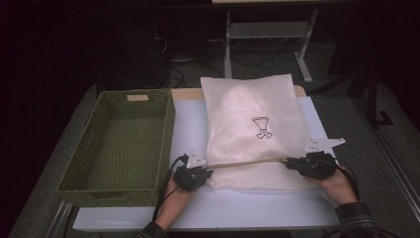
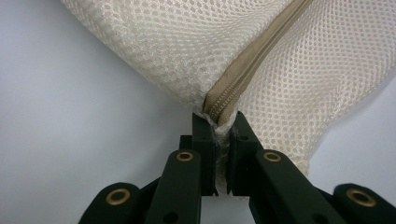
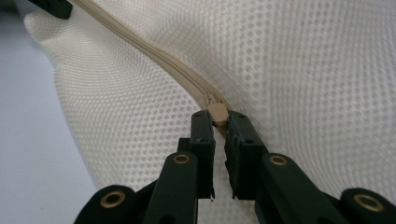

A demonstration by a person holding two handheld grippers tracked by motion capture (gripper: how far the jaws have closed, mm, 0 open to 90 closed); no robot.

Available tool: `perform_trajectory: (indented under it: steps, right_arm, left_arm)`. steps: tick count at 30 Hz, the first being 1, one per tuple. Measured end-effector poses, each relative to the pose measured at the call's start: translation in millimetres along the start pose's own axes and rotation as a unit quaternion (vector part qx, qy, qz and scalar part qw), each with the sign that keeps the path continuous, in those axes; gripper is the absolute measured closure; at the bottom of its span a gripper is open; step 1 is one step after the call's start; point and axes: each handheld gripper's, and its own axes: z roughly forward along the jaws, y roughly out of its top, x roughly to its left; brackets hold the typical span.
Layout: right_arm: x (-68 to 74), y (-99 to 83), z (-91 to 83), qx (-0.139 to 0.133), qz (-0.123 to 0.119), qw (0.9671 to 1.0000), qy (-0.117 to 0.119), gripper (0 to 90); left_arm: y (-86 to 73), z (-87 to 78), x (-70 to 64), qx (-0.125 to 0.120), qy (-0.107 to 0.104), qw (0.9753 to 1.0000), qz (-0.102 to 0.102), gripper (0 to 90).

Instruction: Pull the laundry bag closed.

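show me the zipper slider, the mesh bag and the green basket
zipper slider (image 3: 217, 113), right gripper view, on its tan body between the jaws
mesh bag (image 1: 247, 104), high view, on its upper cloth face
green basket (image 1: 167, 134), high view, on its right wall

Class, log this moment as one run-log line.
left gripper: shut on bag corner | right gripper: shut on zip pull | zip: closed | basket: left of bag

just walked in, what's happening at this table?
A person is working the zipper of a white mesh laundry bag lying flat on the table. The left claw is shut on the bag's corner at the zipper's end, holding it. The right claw is shut on the zipper slider at the opposite end. The zipper runs taut between them. A green woven basket sits to the left, holding nothing.
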Motion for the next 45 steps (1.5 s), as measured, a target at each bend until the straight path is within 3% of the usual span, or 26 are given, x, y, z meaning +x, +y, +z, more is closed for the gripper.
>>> perform_trajectory:
  steps: [18, 31, 39, 40, 41, 43, 45]
  right_arm:
    - [-17.5, -22.8, -24.4, -0.014, 0.04, 0.9987, -0.029, 81.6]
    - [-26.9, -36.1, -44.4, -0.019, 0.059, 0.9963, -0.06, 81.4]
    - [-38.0, -52.8, -59.6, -0.017, 0.082, 0.9923, -0.091, 81.5]
    - [-40.5, -55.6, -61.7, -0.015, 0.085, 0.9913, -0.099, 87.1]
    - [-43.4, -59.1, -64.2, -0.016, 0.09, 0.9898, -0.11, 86.9]
    - [-48.9, -64.1, -69.2, -0.034, 0.107, 0.9895, -0.092, 86.9]
    - [-45.8, -59.7, -70.1, -0.042, 0.102, 0.9895, -0.093, 87.2]
  left_arm:
    - [4.4, -3.5, -0.4, -0.006, -0.004, 0.9999, -0.015, 83.9]
    - [7.4, -6.6, -2.2, -0.01, -0.004, 0.9999, -0.014, 83.9]
    - [8.3, -6.9, -0.1, -0.007, 0.0, 0.9998, -0.017, 84.0]
    - [8.0, -7.1, 0.6, -0.006, 0.002, 0.9998, -0.019, 84.1]
    - [7.9, -7.4, 2.1, -0.006, -0.002, 0.9997, -0.022, 84.1]
    - [8.5, -7.1, 1.3, -0.005, 0.002, 0.9998, -0.019, 84.0]
    - [8.7, -6.4, 0.3, -0.002, 0.007, 0.9999, -0.016, 84.0]
